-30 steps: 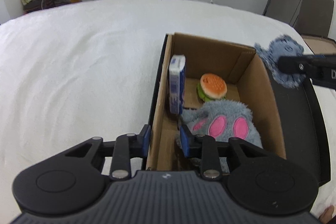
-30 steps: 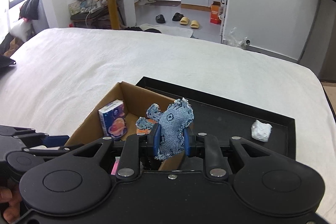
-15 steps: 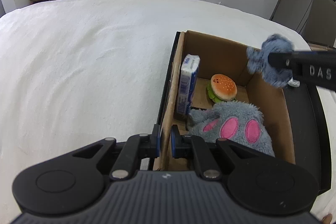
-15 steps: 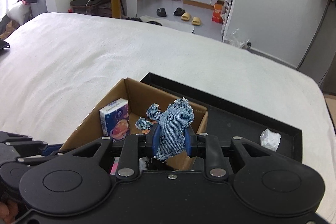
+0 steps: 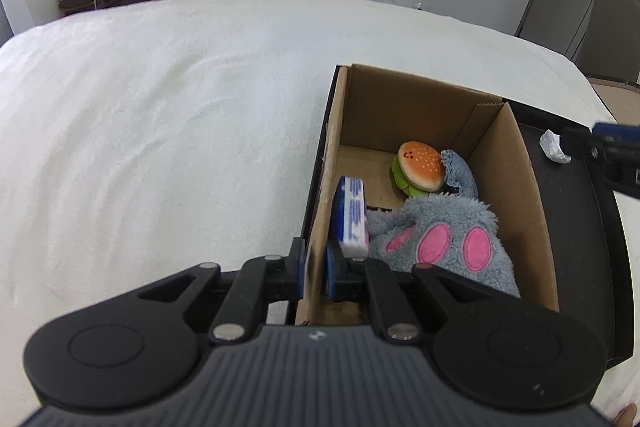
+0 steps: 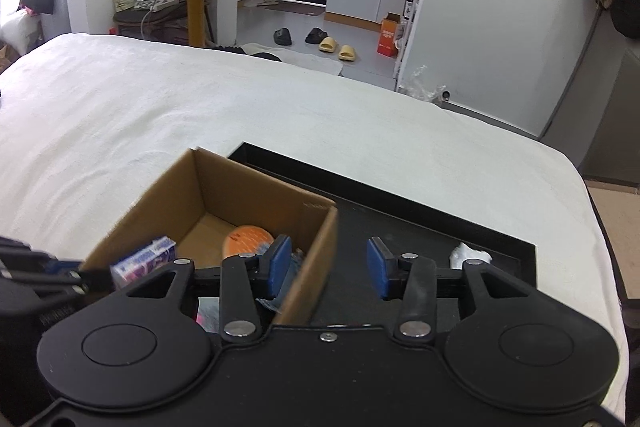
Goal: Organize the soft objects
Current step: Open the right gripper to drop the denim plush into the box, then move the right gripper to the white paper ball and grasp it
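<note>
A cardboard box [image 5: 516, 163] sits on a black tray [image 5: 588, 227] on the white bed. Inside lie a burger plush [image 5: 422, 165], a blue denim toy [image 5: 460, 173], a grey plush with pink pads [image 5: 448, 235] and a tissue pack [image 5: 352, 215]. My left gripper [image 5: 314, 273] is shut on the box's left wall. My right gripper [image 6: 328, 267] is open and empty above the box's right wall [image 6: 316, 247]; the burger plush [image 6: 248, 239] and a bit of the denim toy [image 6: 294, 261] show below it.
A crumpled white tissue [image 5: 554, 147] lies on the tray to the right of the box; it also shows in the right wrist view [image 6: 468, 253]. White bedding [image 5: 160, 127] spreads to the left. Slippers and a yellow table stand on the floor beyond the bed.
My right gripper opened and let go of the denim toy, which now lies in the box beside the burger. My left gripper stayed shut on the box wall.
</note>
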Demonstrator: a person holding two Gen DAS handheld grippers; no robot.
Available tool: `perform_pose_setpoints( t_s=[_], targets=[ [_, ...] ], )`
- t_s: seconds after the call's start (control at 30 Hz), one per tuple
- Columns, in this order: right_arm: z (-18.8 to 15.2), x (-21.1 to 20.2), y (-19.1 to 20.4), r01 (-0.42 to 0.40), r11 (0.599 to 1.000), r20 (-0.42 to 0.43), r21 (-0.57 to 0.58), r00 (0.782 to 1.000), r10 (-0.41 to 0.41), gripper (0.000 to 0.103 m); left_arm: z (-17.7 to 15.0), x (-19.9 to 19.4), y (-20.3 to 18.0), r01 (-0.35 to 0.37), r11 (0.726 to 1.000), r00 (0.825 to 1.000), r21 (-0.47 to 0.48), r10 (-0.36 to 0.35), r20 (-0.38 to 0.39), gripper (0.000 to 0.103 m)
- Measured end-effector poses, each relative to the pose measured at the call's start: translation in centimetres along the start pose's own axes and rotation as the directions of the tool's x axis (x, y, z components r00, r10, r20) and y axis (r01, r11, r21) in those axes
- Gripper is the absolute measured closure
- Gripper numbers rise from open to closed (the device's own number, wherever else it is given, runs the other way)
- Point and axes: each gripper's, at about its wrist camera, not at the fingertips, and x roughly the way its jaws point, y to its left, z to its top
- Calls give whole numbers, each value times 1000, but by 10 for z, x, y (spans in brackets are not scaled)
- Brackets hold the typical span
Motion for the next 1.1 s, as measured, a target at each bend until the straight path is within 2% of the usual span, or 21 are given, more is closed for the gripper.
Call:
perform_pose_setpoints(
  t_s=[0.2, 0.47, 0.77, 0.87, 0.97, 1.0, 1.03, 1.1],
  targets=[
    [-14, -3, -20, -9, 999, -6, 31, 1000, 10, 59, 2, -8, -9, -55, 998, 998, 40, 54, 29, 91],
    [-29, -2, -46, -41, 996, 28, 79, 999, 39, 53, 7, -7, -16, -105, 994, 994, 37, 105, 21, 89],
    [-56, 21, -78, -86, 973, 32, 215, 996, 81, 52, 16, -3, -37, -180, 980, 984, 87, 178, 32, 78],
    [-59, 32, -89, -63, 964, 34, 259, 998, 56, 49, 21, -1, -47, -210, 971, 977, 110, 206, 47, 70],
    [-59, 43, -103, -53, 946, 43, 319, 998, 42, 40, 25, 3, -56, -249, 960, 968, 126, 243, 60, 62],
    [-61, 47, -107, -47, 941, 42, 334, 999, 35, 34, 27, 4, -59, -261, 957, 965, 130, 255, 62, 59],
    [-62, 50, -110, -34, 939, 41, 342, 999, 21, 24, 28, 7, -61, -272, 953, 962, 134, 266, 61, 57],
    [-65, 54, -114, 4, 940, 46, 340, 999, -21, 14, 30, 11, -65, -292, 946, 956, 139, 287, 57, 56]
  ],
)
